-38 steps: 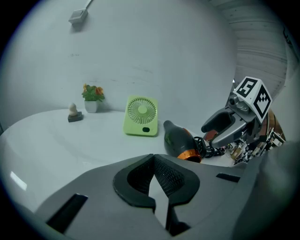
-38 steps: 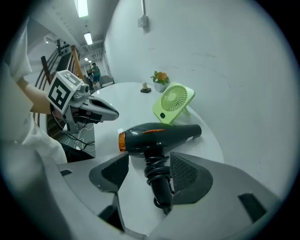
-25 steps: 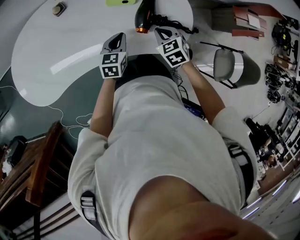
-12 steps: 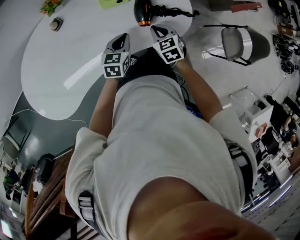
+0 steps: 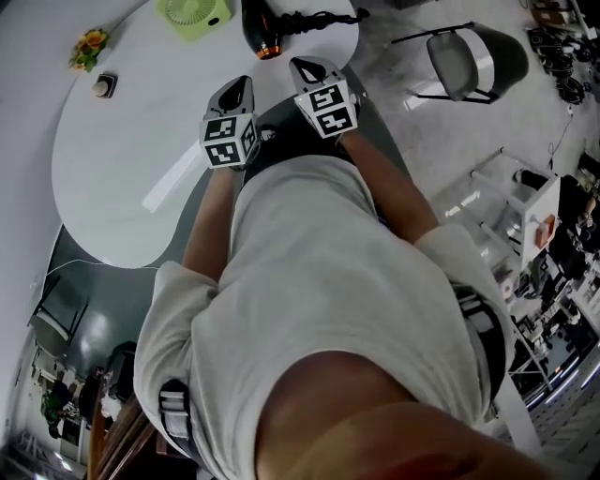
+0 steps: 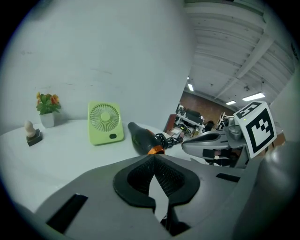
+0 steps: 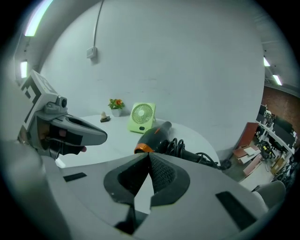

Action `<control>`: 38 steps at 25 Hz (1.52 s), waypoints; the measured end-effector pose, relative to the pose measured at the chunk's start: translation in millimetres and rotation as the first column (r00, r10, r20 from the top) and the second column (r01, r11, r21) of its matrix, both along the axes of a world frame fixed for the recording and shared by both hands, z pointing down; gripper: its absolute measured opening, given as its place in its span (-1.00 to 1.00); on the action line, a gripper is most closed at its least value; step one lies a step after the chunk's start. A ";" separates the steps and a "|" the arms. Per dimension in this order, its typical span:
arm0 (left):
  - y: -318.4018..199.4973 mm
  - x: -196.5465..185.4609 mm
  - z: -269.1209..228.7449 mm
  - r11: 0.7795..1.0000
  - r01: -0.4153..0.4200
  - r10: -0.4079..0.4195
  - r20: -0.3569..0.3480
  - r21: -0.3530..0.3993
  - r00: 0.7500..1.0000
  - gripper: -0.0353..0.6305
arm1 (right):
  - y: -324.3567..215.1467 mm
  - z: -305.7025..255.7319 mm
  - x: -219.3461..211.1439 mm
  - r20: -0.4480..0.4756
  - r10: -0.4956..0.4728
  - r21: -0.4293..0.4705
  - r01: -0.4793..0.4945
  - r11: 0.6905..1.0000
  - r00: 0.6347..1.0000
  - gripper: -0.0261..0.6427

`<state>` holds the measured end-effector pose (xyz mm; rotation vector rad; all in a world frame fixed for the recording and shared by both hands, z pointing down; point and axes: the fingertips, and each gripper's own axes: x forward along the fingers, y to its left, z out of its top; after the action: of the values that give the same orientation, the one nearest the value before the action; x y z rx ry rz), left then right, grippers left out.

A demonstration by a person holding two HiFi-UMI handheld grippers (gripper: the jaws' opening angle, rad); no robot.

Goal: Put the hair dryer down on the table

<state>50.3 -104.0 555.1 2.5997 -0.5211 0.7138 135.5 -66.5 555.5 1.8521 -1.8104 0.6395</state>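
Observation:
The black hair dryer (image 5: 258, 28) with an orange nozzle ring lies on its side on the white table (image 5: 122, 150), its coiled cord (image 5: 314, 19) trailing right. No gripper touches it. My left gripper (image 5: 242, 82) and right gripper (image 5: 302, 64) hover side by side at the table's near edge, just short of the dryer, both shut and empty. In the left gripper view the dryer (image 6: 143, 138) lies beyond the shut jaws (image 6: 153, 157). From the right gripper view the dryer (image 7: 154, 136) sits just past the shut jaws (image 7: 149, 155).
A green desk fan (image 5: 194, 14) stands left of the dryer. A small potted plant (image 5: 86, 44) and a little figure (image 5: 103, 86) sit at the table's far left. A grey chair (image 5: 464, 61) stands on the floor to the right.
The head view has swung, so the fan and plant now show and the dryer sits further left. Both grippers stay shut and empty near the table edge.

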 end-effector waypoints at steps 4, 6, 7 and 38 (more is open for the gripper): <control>3.3 6.7 -18.0 0.999 0.024 -0.023 -0.031 0.021 0.999 -0.84 | 1.3 -19.6 8.7 -0.006 0.002 0.059 -0.002 0.998 1.000 -0.93; 6.4 11.5 -27.8 0.999 0.034 -0.032 -0.042 0.036 0.999 -0.84 | 1.8 -27.1 14.1 -0.010 -0.006 0.082 0.007 0.997 1.000 -0.93; 8.1 14.5 -33.0 0.998 0.041 -0.038 -0.049 0.041 0.998 -0.84 | 1.9 -32.3 16.2 -0.012 -0.013 0.091 0.014 0.996 1.000 -0.93; 16.6 50.2 -241.6 0.886 0.281 -0.154 -0.336 0.370 0.929 -0.84 | 28.6 -236.9 89.2 -0.114 -0.015 0.498 0.070 0.864 0.993 -0.93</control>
<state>100.5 -87.4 313.5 2.8900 -0.9374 0.1334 224.7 -37.9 318.7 2.1080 -2.0760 0.0371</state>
